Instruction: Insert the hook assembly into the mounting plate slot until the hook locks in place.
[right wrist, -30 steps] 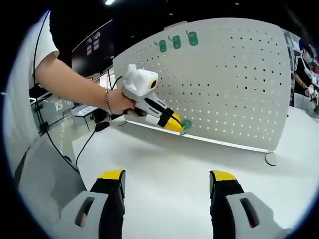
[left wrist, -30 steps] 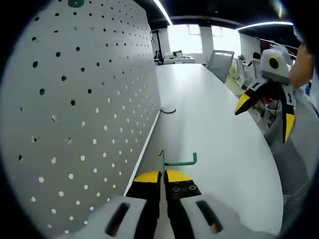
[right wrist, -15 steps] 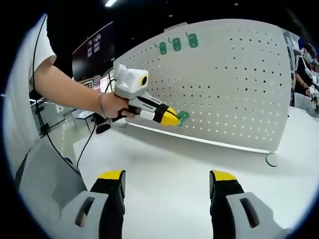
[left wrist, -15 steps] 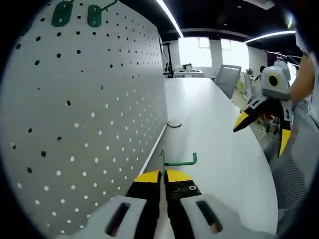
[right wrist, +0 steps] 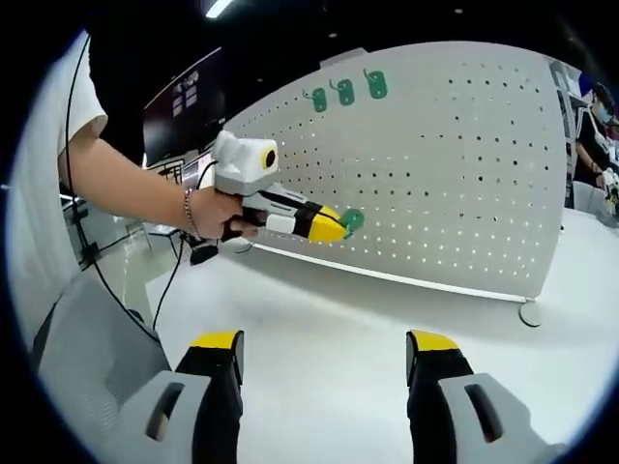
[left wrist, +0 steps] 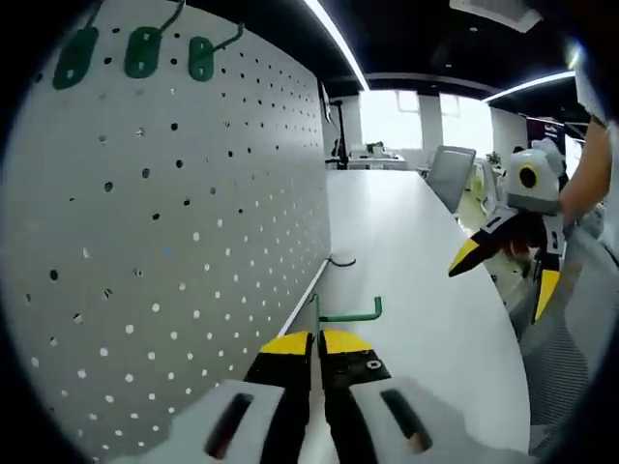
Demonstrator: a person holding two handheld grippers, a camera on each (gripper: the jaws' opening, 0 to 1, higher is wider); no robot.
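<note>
My left gripper [left wrist: 317,344] is shut on a green hook [left wrist: 340,314], whose bent wire sticks out ahead of the yellow tips. The white pegboard [left wrist: 164,242] stands close on the left, with three green hooks [left wrist: 140,50] hung near its top. In the right gripper view the left gripper [right wrist: 334,224] holds the green hook [right wrist: 352,221] up near the pegboard [right wrist: 455,174], well below the three hung hooks [right wrist: 346,91]. My right gripper [right wrist: 326,350] is open with nothing between its fingers, low over the white table [right wrist: 329,329]. The right gripper [left wrist: 503,261] also shows open at the right of the left gripper view.
A person's hand [right wrist: 218,208] and forearm hold the left gripper. The pegboard's round foot [right wrist: 528,311] rests on the table at the right. A dark curved piece [left wrist: 340,261] lies by the board's base. Office chairs [left wrist: 447,174] stand beyond the table's far edge.
The left gripper has risen with the green hook toward the pegboard's upper part; the three hung hooks now show more fully in its view. The right gripper stays still and open.
</note>
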